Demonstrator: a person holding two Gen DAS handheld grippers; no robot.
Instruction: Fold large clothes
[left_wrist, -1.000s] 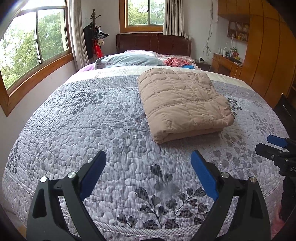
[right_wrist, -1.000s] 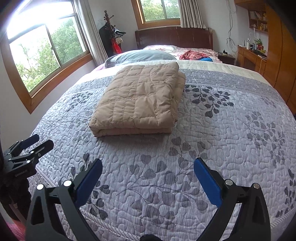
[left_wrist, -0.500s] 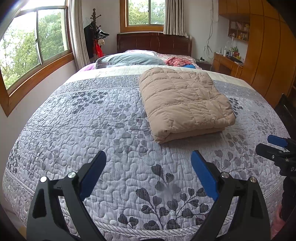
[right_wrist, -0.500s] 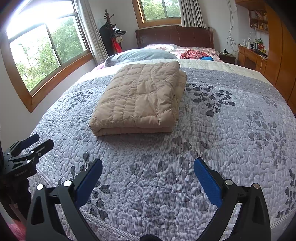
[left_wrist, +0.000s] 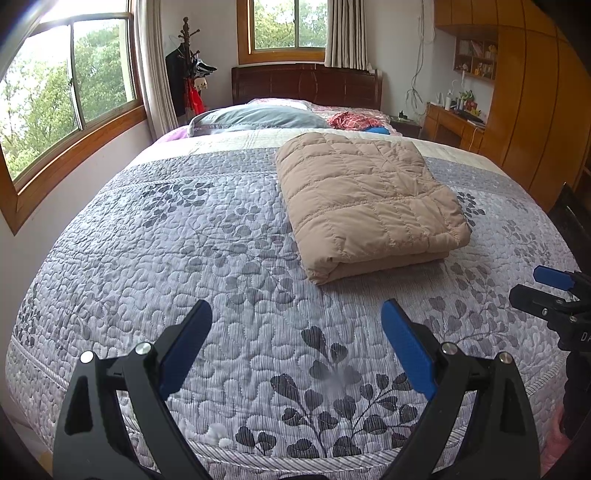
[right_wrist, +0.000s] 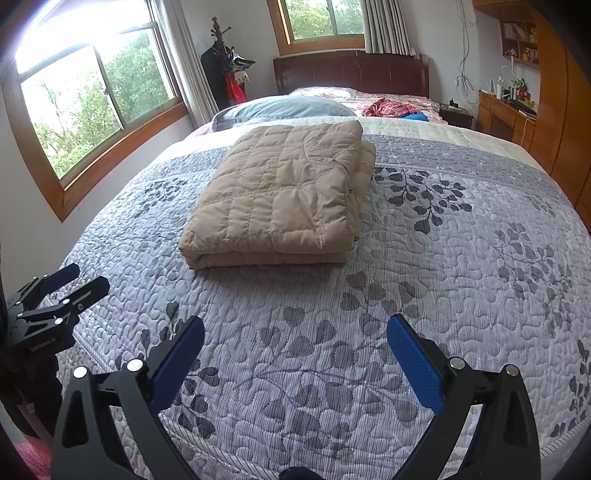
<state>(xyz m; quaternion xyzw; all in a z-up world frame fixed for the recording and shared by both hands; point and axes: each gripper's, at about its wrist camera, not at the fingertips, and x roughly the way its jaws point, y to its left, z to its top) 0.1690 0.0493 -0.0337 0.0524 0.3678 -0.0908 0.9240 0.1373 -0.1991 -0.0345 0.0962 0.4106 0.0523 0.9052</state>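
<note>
Tan quilted padded garment, folded into a thick rectangular bundle, lies flat on the grey leaf-patterned quilted bedspread and serves as the landmark here; nothing touches it.

Left of the bundle's near corner and closer to the foot of the bed, the left hand-held gripper hovers over the bedspread. It points up the bed toward the dark wooden headboard, its blue-padded fingers spread wide and gripping nothing. Between it and the bundle's near folded edge runs a bare band of bedspread, and a wide bare stretch reaches from the bundle's left side to the bed's window-side edge.

Right of the bundle's near edge, the right hand-held gripper hovers at the same level, aimed the same way, its fingers also wide apart and empty. In the left wrist view it shows at the far right edge, well apart from the bundle. From the bundle's right side a broad bare area of bedspread extends to the bed edge by the orange-brown wooden wardrobe.

Beyond the bundle's far edge lie a grey-blue pillow and a crumpled red patterned cloth, both clear of it.
</note>
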